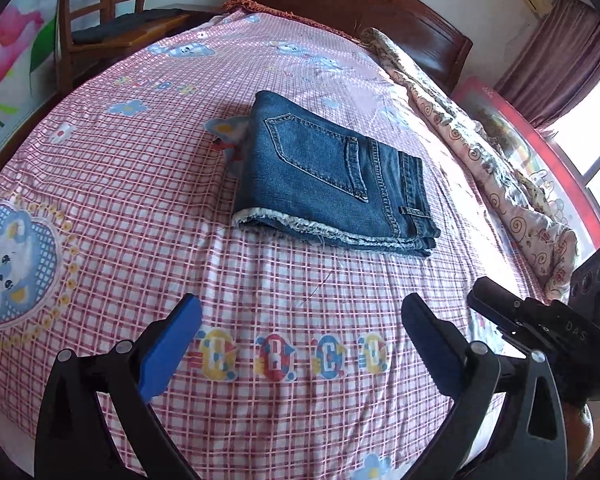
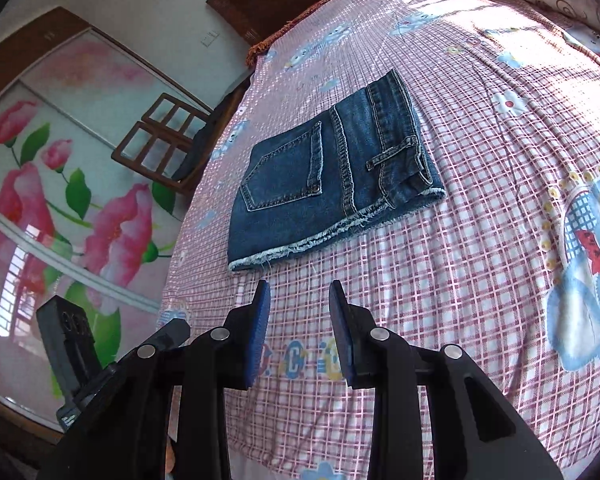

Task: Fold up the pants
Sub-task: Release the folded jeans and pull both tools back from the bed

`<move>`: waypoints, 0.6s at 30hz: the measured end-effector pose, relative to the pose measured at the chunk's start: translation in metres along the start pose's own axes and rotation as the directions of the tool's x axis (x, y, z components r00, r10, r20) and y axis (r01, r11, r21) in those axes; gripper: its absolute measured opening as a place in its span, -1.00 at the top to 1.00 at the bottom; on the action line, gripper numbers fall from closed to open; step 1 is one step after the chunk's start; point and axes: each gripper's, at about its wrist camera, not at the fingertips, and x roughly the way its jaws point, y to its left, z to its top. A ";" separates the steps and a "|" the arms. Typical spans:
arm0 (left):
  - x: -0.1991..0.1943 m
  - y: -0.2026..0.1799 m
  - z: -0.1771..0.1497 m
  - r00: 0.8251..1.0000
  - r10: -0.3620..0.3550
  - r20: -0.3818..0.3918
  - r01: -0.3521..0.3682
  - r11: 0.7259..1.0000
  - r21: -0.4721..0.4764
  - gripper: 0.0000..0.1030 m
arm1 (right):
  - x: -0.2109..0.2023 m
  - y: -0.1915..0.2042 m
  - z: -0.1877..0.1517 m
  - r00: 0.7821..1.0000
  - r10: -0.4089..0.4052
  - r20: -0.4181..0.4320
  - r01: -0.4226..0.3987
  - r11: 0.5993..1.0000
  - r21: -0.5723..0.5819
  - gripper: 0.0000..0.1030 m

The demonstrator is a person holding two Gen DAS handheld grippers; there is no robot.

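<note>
Pants (image 1: pixel 328 172): blue denim, folded into a compact rectangular stack, lying flat near the middle of the bed (image 1: pixel 140 184). Back pocket uppermost; waistband and belt loop toward one side; frayed pale hems along the edge facing both cameras. A few loose threads trailing from the hem onto the sheet.

Left gripper (image 1: pixel 300 336): held above the sheet, short of the pants and apart from them. Jaws spread wide, nothing between them; blue pads (image 1: pixel 172 344) facing inward.

Right gripper (image 2: pixel 298 324): likewise above the sheet, tips just short of the frayed hem, not touching it. Jaws parted by a narrower gap, nothing held.

Bed covering: pink-and-white checked sheet with printed flowers, a bear motif and coloured letters near the front edge.

Quilt (image 1: pixel 480 168): floral, bunched along the far side of the bed by the window.

Headboard (image 1: pixel 360 8): dark wood.

Chair (image 1: pixel 104 20): wooden, beside the bed, dark cloth on the seat.

Wardrobe door (image 2: pixel 60 184): glossy, pink flower print.
</note>
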 end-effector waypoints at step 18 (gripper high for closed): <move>-0.064 -0.018 -0.044 0.914 0.333 0.230 -0.376 0.910 0.177 -0.96 | -0.037 0.030 -0.063 0.911 -0.387 0.144 0.412 0.871 -0.266 -0.31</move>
